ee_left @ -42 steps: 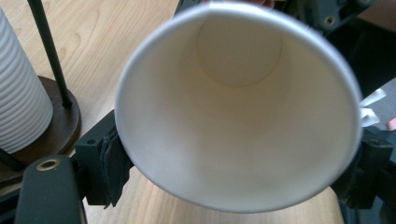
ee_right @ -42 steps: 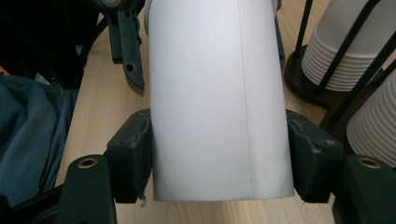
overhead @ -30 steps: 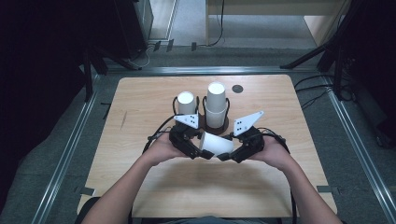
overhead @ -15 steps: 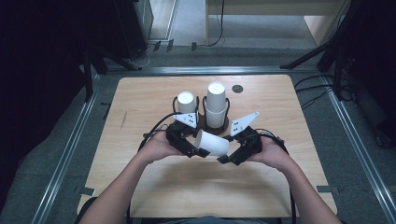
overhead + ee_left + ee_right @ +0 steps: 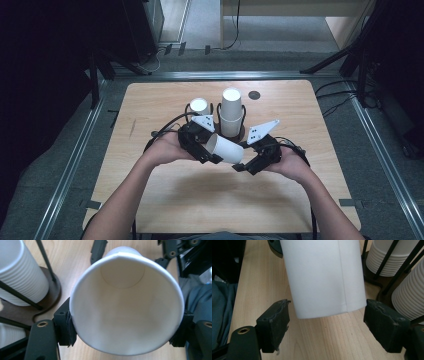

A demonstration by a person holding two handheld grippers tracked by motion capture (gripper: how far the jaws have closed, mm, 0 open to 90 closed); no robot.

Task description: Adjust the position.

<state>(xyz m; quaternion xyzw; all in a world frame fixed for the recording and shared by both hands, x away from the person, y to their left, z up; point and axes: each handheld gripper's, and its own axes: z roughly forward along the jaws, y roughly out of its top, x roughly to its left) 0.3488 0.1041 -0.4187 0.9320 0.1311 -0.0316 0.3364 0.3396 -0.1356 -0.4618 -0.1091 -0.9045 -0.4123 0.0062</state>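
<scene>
A white paper cup (image 5: 227,149) lies on its side above the table, its mouth toward my left gripper (image 5: 211,148). In the left gripper view that gripper (image 5: 123,331) is shut on the cup's rim (image 5: 125,302), with a pad (image 5: 67,326) pressed against each side. My right gripper (image 5: 243,158) is at the cup's base end. Its jaws have just been opening. In the right gripper view the cup's base (image 5: 324,277) sits between the pads (image 5: 274,325) of this gripper (image 5: 327,315), with a gap on both sides.
Two wire holders with stacked white cups stand behind the hands: a short stack (image 5: 200,106) and a taller one (image 5: 231,112). A small black disc (image 5: 254,94) lies at the back of the wooden table (image 5: 150,200). Cables trail from both grippers.
My right gripper's jaws have spread apart and let go of the cup's base. My left gripper has risen a little with the cup, whose mouth end now tilts up.
</scene>
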